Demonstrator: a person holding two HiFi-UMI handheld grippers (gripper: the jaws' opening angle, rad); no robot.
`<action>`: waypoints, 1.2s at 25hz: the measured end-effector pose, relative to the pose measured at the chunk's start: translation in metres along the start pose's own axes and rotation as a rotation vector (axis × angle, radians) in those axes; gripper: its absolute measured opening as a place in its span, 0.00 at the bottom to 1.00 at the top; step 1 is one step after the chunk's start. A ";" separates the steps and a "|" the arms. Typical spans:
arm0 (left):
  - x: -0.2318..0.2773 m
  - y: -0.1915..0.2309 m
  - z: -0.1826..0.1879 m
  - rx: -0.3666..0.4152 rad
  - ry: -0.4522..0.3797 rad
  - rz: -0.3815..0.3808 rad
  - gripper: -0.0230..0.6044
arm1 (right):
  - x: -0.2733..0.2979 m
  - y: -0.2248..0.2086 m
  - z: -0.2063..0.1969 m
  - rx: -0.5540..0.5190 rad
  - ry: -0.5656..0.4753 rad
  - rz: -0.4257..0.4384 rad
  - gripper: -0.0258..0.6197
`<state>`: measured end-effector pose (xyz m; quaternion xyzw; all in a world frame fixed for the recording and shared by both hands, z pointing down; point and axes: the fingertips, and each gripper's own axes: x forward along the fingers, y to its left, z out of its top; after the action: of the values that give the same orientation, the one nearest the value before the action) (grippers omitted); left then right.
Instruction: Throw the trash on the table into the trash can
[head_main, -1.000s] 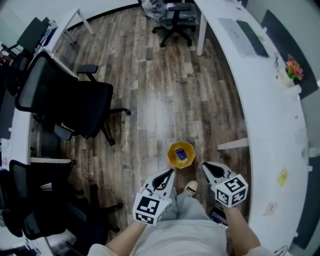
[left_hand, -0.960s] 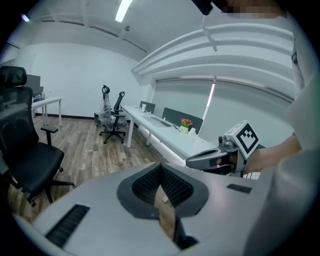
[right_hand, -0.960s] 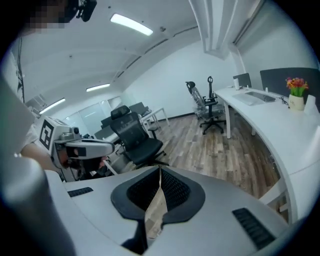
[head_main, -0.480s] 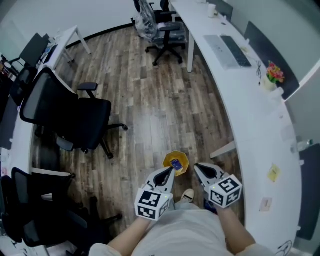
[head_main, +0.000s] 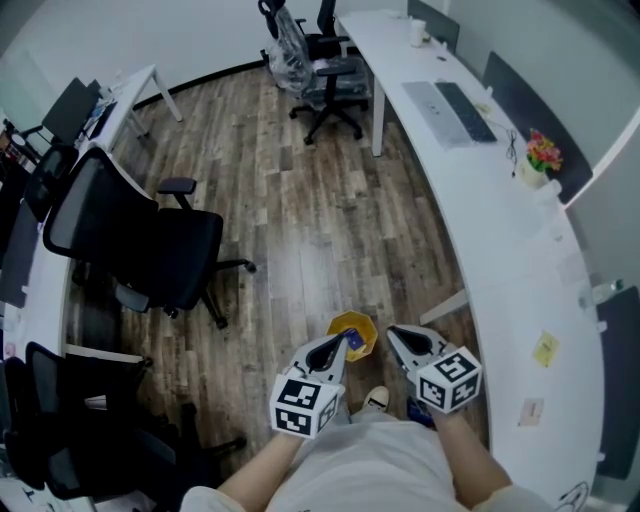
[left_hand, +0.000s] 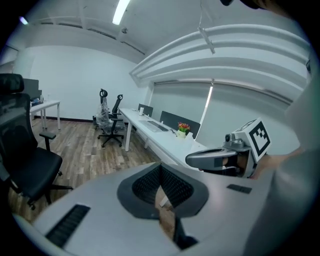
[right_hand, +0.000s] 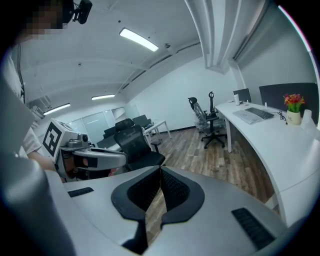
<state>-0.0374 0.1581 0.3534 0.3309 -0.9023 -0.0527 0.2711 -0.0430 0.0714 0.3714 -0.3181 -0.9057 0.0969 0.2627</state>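
The left gripper (head_main: 336, 350) and right gripper (head_main: 398, 340) are held clenched and empty above the small yellow plastic trash can (head_main: 362, 324) on the wooden floor (head_main: 320, 220), since the blue piece of trash (head_main: 354, 344) is judged already deposited inside.

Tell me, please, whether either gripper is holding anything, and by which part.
Nothing is held: the left gripper and the right gripper both have their jaws shut together, empty.

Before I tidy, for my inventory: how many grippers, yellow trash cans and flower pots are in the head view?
Grippers: 2 (left gripper, right gripper)
Yellow trash can: 1
Flower pot: 1
Total: 4
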 end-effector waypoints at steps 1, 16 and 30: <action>0.001 -0.003 0.002 -0.001 -0.013 -0.015 0.04 | -0.001 -0.001 0.001 0.001 -0.005 -0.001 0.09; 0.016 -0.048 0.016 0.103 -0.026 -0.176 0.04 | -0.042 -0.022 -0.001 0.038 -0.064 -0.114 0.09; 0.073 -0.204 0.000 0.234 0.080 -0.575 0.04 | -0.266 -0.103 -0.070 0.217 -0.223 -0.687 0.09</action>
<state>0.0318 -0.0457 0.3310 0.6033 -0.7602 -0.0099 0.2406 0.1159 -0.1748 0.3561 0.0464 -0.9671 0.1326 0.2119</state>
